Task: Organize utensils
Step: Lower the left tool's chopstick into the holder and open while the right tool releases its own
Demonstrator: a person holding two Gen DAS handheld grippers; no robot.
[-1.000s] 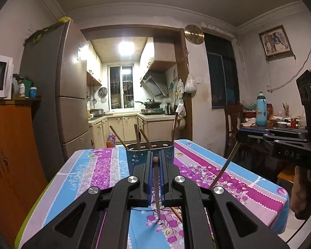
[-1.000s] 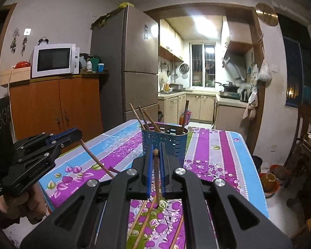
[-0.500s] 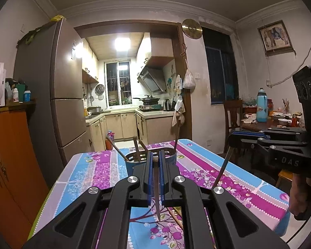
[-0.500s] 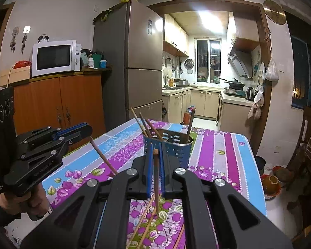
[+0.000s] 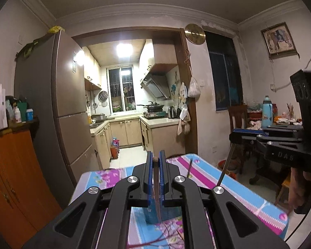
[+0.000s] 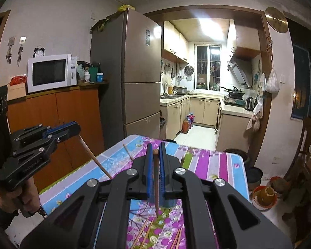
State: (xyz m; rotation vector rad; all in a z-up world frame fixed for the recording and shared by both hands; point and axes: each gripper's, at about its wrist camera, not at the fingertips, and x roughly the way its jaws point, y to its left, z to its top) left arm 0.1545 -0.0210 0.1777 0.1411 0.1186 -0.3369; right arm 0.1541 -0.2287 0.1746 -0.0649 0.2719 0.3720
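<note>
My left gripper point(image 5: 154, 155) is shut on a brown chopstick point(image 5: 156, 188) that hangs point down between its blue pads. It is held above the floral table point(image 5: 238, 188). My right gripper point(image 6: 155, 147) is likewise shut on a second chopstick point(image 6: 156, 182). The blue utensil holder point(image 5: 153, 215) is mostly hidden behind the fingers in both views; a corner of the holder point(image 6: 170, 202) shows in the right wrist view. Several loose chopsticks point(image 6: 143, 232) lie on the cloth near me. Each gripper shows in the other's view: the right gripper point(image 5: 238, 132) and the left gripper point(image 6: 72, 127).
A tall fridge point(image 6: 132, 72) and an orange cabinet point(image 6: 68, 112) with a microwave point(image 6: 51, 72) stand left of the table. A wooden chair point(image 5: 237, 116) and a cluttered side table are at the right. Bowls point(image 6: 263, 195) sit on the floor beyond the table's right edge.
Both grippers have risen with their chopsticks held. The holder has dropped low in both views and is now mostly covered by the fingers.
</note>
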